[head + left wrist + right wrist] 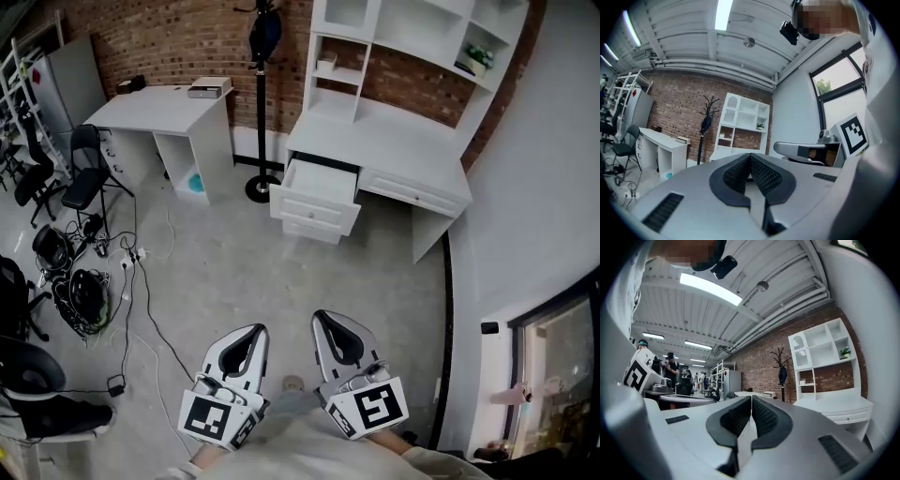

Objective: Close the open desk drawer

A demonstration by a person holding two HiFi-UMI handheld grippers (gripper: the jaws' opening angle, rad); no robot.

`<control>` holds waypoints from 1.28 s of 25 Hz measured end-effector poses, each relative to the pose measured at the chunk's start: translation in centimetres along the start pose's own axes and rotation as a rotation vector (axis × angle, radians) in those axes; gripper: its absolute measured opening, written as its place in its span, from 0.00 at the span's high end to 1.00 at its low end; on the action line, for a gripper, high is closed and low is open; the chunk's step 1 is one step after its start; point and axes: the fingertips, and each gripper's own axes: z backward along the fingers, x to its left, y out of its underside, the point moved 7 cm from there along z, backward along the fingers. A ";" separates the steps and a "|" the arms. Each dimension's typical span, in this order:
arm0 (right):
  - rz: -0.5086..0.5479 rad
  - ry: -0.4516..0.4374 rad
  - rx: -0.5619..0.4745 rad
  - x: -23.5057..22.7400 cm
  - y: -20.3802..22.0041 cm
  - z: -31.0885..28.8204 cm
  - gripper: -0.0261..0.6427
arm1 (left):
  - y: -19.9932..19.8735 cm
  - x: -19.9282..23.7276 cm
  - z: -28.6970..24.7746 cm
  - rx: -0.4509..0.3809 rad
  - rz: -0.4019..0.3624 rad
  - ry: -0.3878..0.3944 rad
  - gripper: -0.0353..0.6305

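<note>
A white desk (pixel 394 141) with a shelf hutch stands against the brick wall ahead. Its left drawer (pixel 317 191) is pulled out toward me, and a second drawer (pixel 411 192) to its right is flush. Both grippers hang side by side low in the head view, well short of the desk. My left gripper (pixel 251 330) is shut with nothing in it, its black pads (pixel 761 174) meeting. My right gripper (pixel 324 317) is likewise shut and empty, its pads (pixel 764 417) together. In the right gripper view the desk (pixel 841 406) shows at the right edge.
A smaller white desk (pixel 169 122) stands at the back left, a black coat stand (pixel 262 103) between the two desks. Office chairs (pixel 80 178) and a tangle of cables (pixel 84 291) lie along the left. Grey floor runs from me to the drawer. People (pixel 672 369) stand far off.
</note>
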 end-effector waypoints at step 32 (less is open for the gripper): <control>-0.049 0.283 -0.044 -11.7 -0.6 -23.0 0.92 | -1.7 18.3 -24.3 0.099 -0.006 0.280 0.92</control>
